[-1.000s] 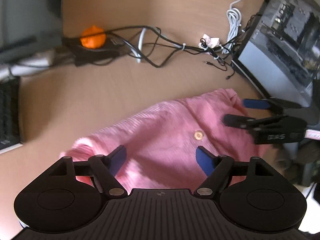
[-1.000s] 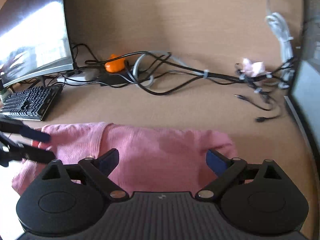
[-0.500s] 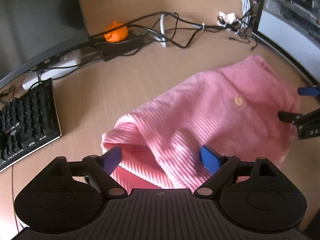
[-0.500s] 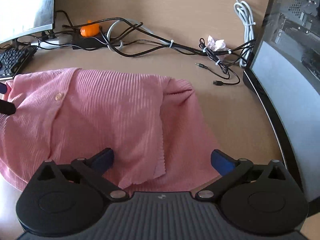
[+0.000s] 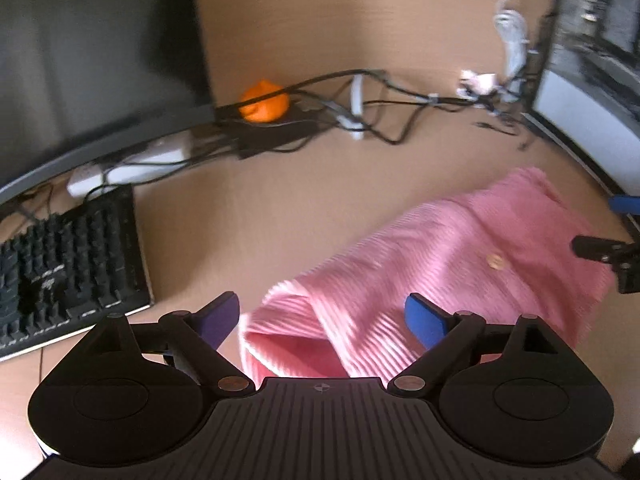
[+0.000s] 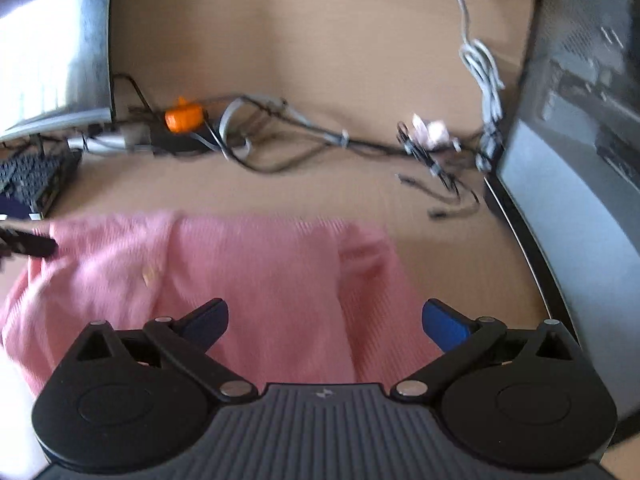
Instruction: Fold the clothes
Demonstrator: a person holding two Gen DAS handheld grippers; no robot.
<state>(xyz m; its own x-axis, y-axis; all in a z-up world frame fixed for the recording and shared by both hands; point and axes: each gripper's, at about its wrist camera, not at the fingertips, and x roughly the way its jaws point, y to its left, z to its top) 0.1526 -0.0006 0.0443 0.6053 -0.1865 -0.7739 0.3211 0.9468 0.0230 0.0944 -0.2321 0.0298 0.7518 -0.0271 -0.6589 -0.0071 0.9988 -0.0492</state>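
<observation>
Wooden desk (image 5: 304, 216) — rumpled pink garment (image 5: 440, 264)

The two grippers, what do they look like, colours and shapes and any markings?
Both look alike. The left gripper has a black ribbed body with a small round emblem at its front edge, two round black discs at the sides, black linkage arms with silver pivot pins, and blue finger pads. The right gripper matches, its ribbed body greyer. No sleeves or cables show on them.

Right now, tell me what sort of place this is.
Probably a computer desk in an office or home workspace: a black keyboard, a dark curved monitor and tangled black cables sit on the tan wooden desktop.
</observation>
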